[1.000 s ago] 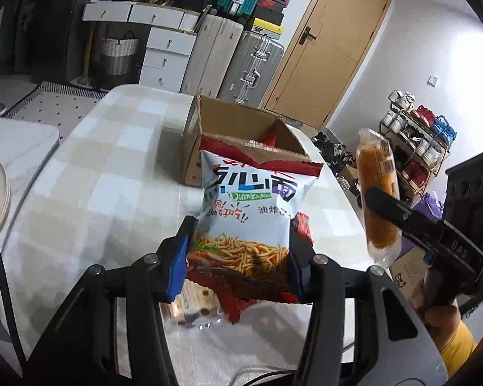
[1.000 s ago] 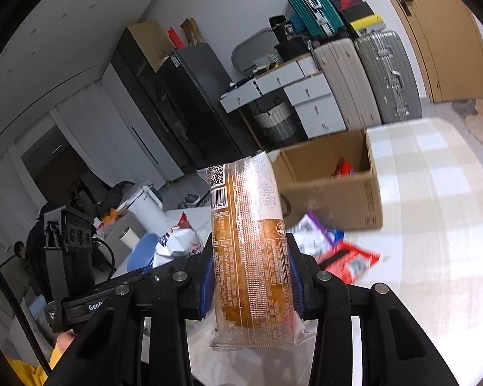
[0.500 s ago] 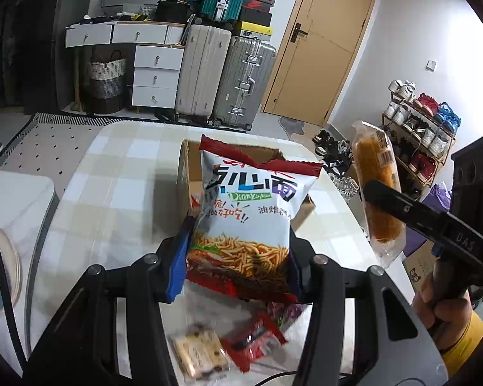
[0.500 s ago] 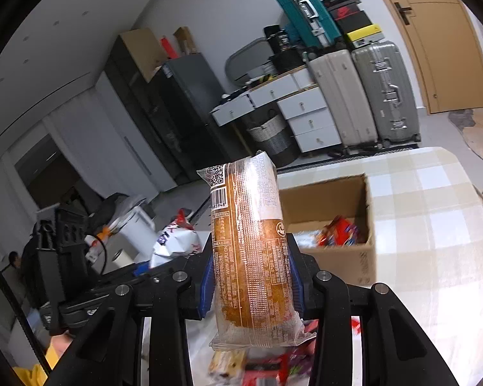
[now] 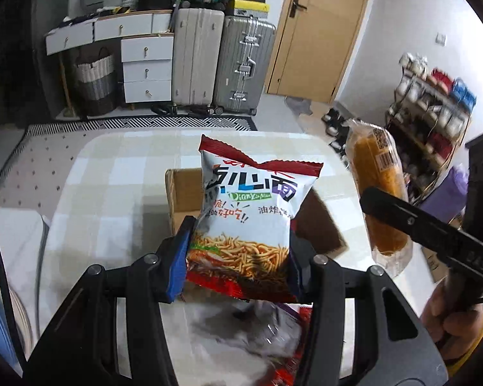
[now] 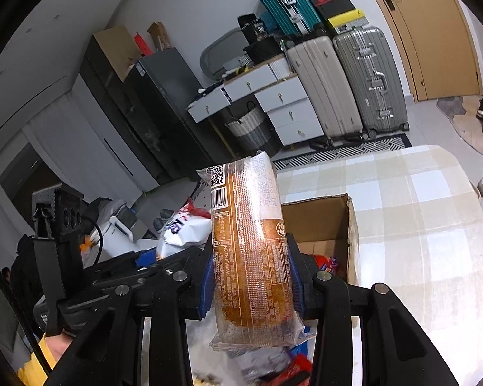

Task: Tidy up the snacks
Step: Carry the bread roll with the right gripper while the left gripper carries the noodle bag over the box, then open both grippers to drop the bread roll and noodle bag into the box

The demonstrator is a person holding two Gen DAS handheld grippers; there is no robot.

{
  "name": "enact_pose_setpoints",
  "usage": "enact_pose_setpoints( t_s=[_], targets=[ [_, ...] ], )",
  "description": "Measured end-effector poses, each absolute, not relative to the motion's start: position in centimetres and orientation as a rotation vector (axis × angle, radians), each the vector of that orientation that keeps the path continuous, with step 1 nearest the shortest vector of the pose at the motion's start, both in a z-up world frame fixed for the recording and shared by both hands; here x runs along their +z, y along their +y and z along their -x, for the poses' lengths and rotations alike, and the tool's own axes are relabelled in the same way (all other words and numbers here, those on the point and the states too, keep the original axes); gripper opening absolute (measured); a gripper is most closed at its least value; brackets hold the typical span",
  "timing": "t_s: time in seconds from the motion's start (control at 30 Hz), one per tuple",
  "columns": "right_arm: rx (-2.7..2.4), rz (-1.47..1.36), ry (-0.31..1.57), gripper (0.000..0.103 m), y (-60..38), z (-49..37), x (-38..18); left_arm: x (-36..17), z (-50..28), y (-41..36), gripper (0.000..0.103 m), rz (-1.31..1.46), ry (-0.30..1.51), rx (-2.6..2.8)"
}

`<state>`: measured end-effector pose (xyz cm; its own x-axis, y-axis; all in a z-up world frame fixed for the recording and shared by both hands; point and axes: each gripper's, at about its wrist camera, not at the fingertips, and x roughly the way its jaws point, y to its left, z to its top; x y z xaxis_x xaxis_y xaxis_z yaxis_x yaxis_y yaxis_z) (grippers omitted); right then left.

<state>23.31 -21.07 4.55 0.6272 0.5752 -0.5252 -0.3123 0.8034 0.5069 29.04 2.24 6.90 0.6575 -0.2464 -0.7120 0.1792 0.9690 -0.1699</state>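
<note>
My left gripper (image 5: pixel 238 257) is shut on a white and red bag of fried noodle snack (image 5: pixel 251 218) and holds it upright above the table, in front of an open cardboard box (image 5: pixel 183 193). My right gripper (image 6: pixel 251 286) is shut on a long clear-wrapped orange cake roll (image 6: pixel 251 244) and holds it upright above the near edge of the same box (image 6: pixel 322 225). The roll also shows at the right of the left wrist view (image 5: pixel 376 186). Red snack packs (image 6: pixel 325 262) lie inside the box.
Loose snack packets (image 5: pixel 267 328) lie blurred on the checked tablecloth (image 5: pixel 112 173) below both grippers. The table's far edge drops to the floor. Suitcases (image 5: pixel 222 61), drawers (image 5: pixel 145 67) and a shoe rack (image 5: pixel 434 96) stand beyond.
Both grippers have risen and pulled back with their snacks. The box now sits lower and nearer under them, and the loose packets have slid to the bottom of both views.
</note>
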Motion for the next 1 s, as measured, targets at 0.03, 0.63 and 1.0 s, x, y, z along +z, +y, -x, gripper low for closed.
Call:
enact_pose_setpoints(
  t_s=[0.03, 0.63, 1.0],
  targets=[
    [0.522, -0.394, 0.747, 0.038, -21.1, -24.1, 4.1, 6.5, -29.8, 1.9, 0.047, 0.078, 0.829, -0.243],
    [0.502, -0.379, 0.952, 0.038, -19.4, -32.1, -2.0, -2.5, -38.4, 0.3, 0.047, 0.042, 1.041, -0.264],
    [0.467, -0.330, 1.021, 0.038, -18.9, -33.2, -4.0, -4.1, -38.5, 0.5, 0.048, -0.015, 1.053, -0.265]
  ],
)
